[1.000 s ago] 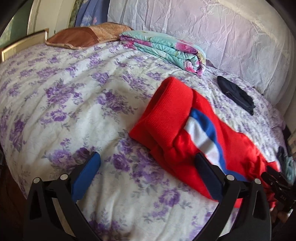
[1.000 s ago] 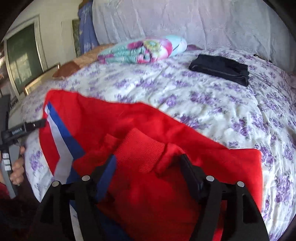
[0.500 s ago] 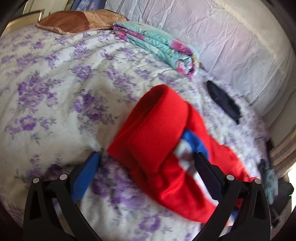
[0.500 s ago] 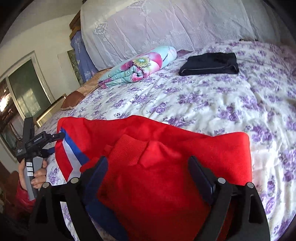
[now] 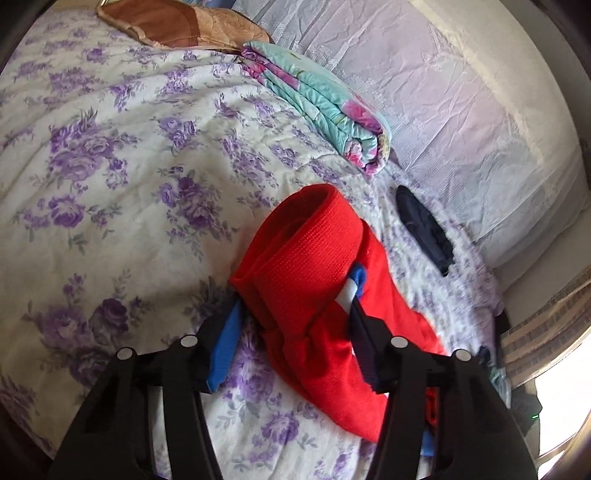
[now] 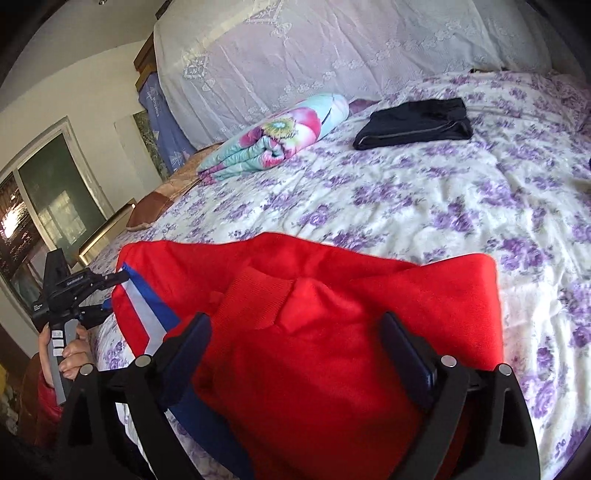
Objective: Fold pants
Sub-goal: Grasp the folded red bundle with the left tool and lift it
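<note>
Red pants (image 5: 306, 258) with a blue and white side stripe lie partly folded on the floral bedspread (image 5: 110, 166). My left gripper (image 5: 295, 306) straddles their ribbed end. Its jaws are closing with the cloth between them, and I see no firm pinch. In the right wrist view the same gripper (image 6: 116, 290), held by a hand (image 6: 70, 350), sits at the striped edge of the pants (image 6: 369, 295). My right gripper (image 6: 295, 317) hovers over the near red fold. Its jaws are opening wide, with cloth lying between the fingers but not gripped.
A folded floral blanket (image 6: 273, 144) and a folded dark garment (image 6: 413, 123) lie further back on the bed. A brown pillow (image 5: 177, 26) rests at the far corner. White lace cloth (image 6: 332, 48) covers the headboard. A window (image 6: 48, 206) is at the left.
The left jaws have narrowed from wide open around the ribbed end, and that gripper rolled. The right jaws spread wider and let the red fold go, while that gripper rolled.
</note>
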Demonstrator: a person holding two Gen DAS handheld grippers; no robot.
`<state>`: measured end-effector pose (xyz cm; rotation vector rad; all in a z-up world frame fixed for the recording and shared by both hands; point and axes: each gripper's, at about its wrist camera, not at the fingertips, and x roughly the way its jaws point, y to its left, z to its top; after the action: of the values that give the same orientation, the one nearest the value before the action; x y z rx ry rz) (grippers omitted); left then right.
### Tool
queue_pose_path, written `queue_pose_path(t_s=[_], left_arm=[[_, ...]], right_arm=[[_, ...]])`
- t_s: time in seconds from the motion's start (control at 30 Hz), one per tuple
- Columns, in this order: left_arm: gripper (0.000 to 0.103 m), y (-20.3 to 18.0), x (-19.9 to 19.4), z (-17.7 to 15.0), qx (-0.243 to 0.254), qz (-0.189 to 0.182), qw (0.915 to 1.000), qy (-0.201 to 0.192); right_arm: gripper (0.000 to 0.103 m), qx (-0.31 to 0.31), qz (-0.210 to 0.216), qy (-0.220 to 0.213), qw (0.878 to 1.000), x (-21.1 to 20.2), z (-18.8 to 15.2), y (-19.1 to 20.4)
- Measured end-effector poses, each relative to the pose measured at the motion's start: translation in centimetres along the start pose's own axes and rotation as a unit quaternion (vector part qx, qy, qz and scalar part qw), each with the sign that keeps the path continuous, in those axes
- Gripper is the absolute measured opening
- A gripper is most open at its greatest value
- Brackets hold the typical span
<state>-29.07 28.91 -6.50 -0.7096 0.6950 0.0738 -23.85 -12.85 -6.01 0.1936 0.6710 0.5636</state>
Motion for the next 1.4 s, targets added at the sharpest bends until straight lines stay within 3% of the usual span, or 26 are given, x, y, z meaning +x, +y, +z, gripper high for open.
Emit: queue_pose_path(t_s=[0.07,0.17,0.27,0.3,0.37,0.47,0.67,0.7,0.8,0.87,1.03,1.17,1.3,1.4], left_arm=[[0.065,0.0,0.5,-0.2,-0.001,0.010,0.9999,0.005],[0.081,-1.1,1.1,-0.7,0.023,0.030,0.9993,-0.005],[0.088,-3.4,2.4,-1.5,0.075,0.081,0.9938,-0.009],[0.086,-4.0,2.7,-1.7,0.085,0.092,0.9921,-0.013],[0.062,-3.8,2.3,-1.6,0.072,0.079,0.9941,-0.020],[0.033,-2.6,1.7,-1.2,0.041,0.015,0.9990,-0.007],[0.027,-4.9,0.0,-1.6,0.081,0.020,0.9960,-0.031],[0.026,-5.7,-0.5,-1.7,0.096,0.027,0.9943,-0.038],[0.026,-7.7,-1.5,-2.0,0.132,0.045,0.9886,-0.057],[0.026,-9.0,-2.0,-2.2,0.150,0.053,0.9849,-0.068],[0.026,-13.9,-3.8,-3.6,0.237,0.074,0.9633,-0.101],[0.026,-18.5,-4.8,-5.4,0.312,0.074,0.9397,-0.118],[0.026,-23.9,-4.5,-8.7,0.395,0.064,0.9068,-0.132],[0.026,-27.1,-2.9,-12.1,0.452,0.058,0.8809,-0.127]], right_arm=[[0.094,-0.014,-0.023,0.007,1.000,0.3,0.1,0.5],[0.097,-0.032,-0.061,0.059,0.996,2.4,-0.1,1.0],[0.100,-0.066,-0.086,0.078,0.991,3.3,-0.2,2.2],[0.100,-0.070,-0.089,0.078,0.991,3.3,-0.3,2.3],[0.100,-0.061,-0.080,0.076,0.992,3.1,-0.4,1.9],[0.100,-0.050,-0.067,0.064,0.994,2.6,-0.4,1.4],[0.100,-0.036,-0.043,-0.020,0.998,-1.6,-0.3,1.1],[0.100,-0.045,-0.056,-0.013,0.997,-1.7,-0.3,1.1],[0.100,-0.092,-0.129,0.080,0.984,0.8,-1.2,1.0],[0.100,-0.106,-0.133,0.085,0.982,1.1,-1.4,1.2],[0.100,-0.080,-0.090,0.022,0.992,-2.2,-0.6,-0.2],[0.100,-0.038,-0.115,-0.024,0.992,-5.3,-0.3,-3.4],[0.100,0.059,-0.126,-0.043,0.989,-7.9,-1.2,-8.9],[0.100,0.135,-0.100,-0.039,0.985,-8.2,-2.3,-12.2]])
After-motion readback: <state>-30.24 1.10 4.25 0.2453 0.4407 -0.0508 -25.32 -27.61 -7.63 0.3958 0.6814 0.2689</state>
